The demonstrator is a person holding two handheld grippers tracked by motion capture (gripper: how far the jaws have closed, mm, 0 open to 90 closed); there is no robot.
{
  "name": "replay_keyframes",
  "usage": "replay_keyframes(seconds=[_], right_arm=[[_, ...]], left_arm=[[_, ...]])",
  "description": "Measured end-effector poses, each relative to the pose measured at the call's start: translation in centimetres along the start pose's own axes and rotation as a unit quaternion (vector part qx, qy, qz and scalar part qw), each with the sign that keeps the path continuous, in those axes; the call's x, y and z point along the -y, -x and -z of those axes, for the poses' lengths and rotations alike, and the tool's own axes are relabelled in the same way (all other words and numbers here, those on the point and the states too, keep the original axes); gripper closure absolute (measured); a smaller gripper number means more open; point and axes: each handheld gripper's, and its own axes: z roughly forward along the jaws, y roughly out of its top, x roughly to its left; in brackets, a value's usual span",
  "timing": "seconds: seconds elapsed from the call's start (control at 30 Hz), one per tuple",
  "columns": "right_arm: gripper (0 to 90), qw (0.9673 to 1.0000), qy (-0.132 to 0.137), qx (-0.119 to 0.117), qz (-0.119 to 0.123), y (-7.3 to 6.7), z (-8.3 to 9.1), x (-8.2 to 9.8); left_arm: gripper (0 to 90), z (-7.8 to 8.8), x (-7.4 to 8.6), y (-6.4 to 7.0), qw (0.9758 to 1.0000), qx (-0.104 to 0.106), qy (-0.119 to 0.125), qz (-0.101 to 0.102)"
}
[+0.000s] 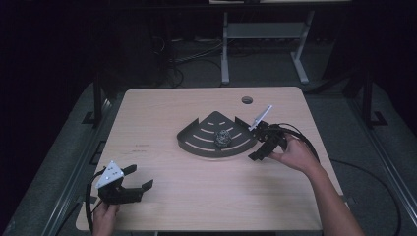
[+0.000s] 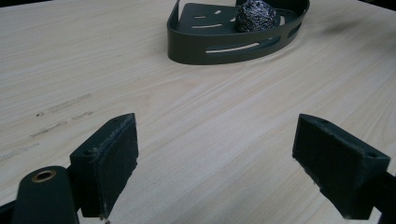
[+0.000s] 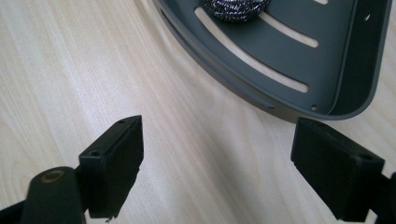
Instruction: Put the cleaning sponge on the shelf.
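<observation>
One dark tray point(image 1: 199, 142) sits in the middle of the table point(image 1: 172, 196) with one shiny scrub ball point(image 1: 224, 137) inside it. The right gripper point(image 1: 263, 145) is just beside the tray's corner and the left gripper point(image 1: 135, 184) is well apart — both have their fingers wide apart, holding nothing. To grab well, I think the right one should go slow and put one finger on each side of the tray wall — then squeeze.

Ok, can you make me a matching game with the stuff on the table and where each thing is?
Things:
1. steel wool ball
2. corner tray
3. left gripper
4. right gripper

Places:
A. near the table's front left corner
B. just beside the tray's right end
C. inside the tray
D. middle of the table

Pairs: 1-C, 2-D, 3-A, 4-B
</observation>
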Motion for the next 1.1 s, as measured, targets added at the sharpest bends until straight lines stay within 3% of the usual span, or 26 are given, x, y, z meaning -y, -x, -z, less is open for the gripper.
replay_keyframes(seconds=[0.2,1.1], right_arm=[[16.2,1.0,-0.008,-0.002,-0.004,-0.2,-0.3,1.0],[16.6,0.9997,0.009,-0.003,-0.021,-0.9,-0.2,4.6]], left_arm=[[13.7,0.0,0.0,0.0,1.0,0.0,-0.001,0.001],[13.7,-0.1,0.1,0.0,1.0,-0.003,-0.004,0.0]])
